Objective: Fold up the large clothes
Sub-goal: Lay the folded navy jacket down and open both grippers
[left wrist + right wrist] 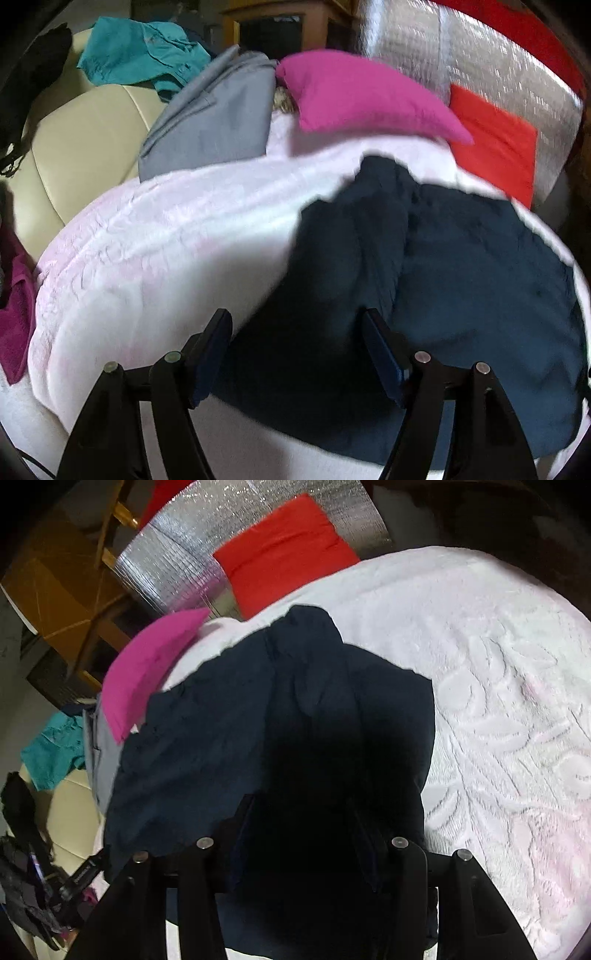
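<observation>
While the navy garment lies half-folded on the pale plush blanket, both grippers hang over its near edge with jaws spread: the left gripper pinches nothing, and the right gripper looks empty too, though shadow hides its tips. A shallow bite could catch only the top layer, or snag the fluffy blanket and drag it along. Around it lie a magenta pillow, red cushion, grey cloth, teal garment, a cream sofa and silver foil sheeting.
</observation>
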Demonstrator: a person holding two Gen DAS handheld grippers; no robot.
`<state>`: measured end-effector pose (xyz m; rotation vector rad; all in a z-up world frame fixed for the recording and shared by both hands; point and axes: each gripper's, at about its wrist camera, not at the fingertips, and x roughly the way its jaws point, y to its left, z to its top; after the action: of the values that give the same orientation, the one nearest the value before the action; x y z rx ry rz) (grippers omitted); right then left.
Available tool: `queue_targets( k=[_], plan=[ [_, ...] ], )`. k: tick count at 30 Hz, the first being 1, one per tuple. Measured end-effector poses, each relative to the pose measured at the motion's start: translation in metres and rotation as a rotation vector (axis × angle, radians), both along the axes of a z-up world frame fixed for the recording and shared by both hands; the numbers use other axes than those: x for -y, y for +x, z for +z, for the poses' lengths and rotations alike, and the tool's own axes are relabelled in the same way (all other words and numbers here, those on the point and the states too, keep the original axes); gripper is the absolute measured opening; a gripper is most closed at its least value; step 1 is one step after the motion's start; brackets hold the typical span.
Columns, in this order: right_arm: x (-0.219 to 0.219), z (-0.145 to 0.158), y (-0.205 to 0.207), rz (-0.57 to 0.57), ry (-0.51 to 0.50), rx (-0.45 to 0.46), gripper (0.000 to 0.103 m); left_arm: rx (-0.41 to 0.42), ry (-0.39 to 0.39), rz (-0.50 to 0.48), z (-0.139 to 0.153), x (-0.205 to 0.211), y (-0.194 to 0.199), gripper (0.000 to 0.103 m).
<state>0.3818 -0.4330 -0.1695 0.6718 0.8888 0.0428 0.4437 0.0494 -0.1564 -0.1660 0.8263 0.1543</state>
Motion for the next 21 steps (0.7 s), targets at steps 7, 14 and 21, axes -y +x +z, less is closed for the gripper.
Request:
queue_targets(
  k=[7, 14, 21],
  plan=[
    [0.044, 0.011, 0.004, -0.115, 0.037, 0.059, 0.080, -0.030, -0.254, 0.107, -0.012, -0.044, 0.030, 0.084],
    [0.070, -0.035, 0.042, -0.168, 0.138, -0.065, 0.085, -0.122, -0.437, 0.067, -0.043, -0.039, 0.051, 0.086],
    [0.046, -0.019, 0.054, -0.122, 0.041, 0.018, 0.057, -0.074, -0.418, 0.085, -0.037, -0.034, 0.051, 0.070]
  ],
)
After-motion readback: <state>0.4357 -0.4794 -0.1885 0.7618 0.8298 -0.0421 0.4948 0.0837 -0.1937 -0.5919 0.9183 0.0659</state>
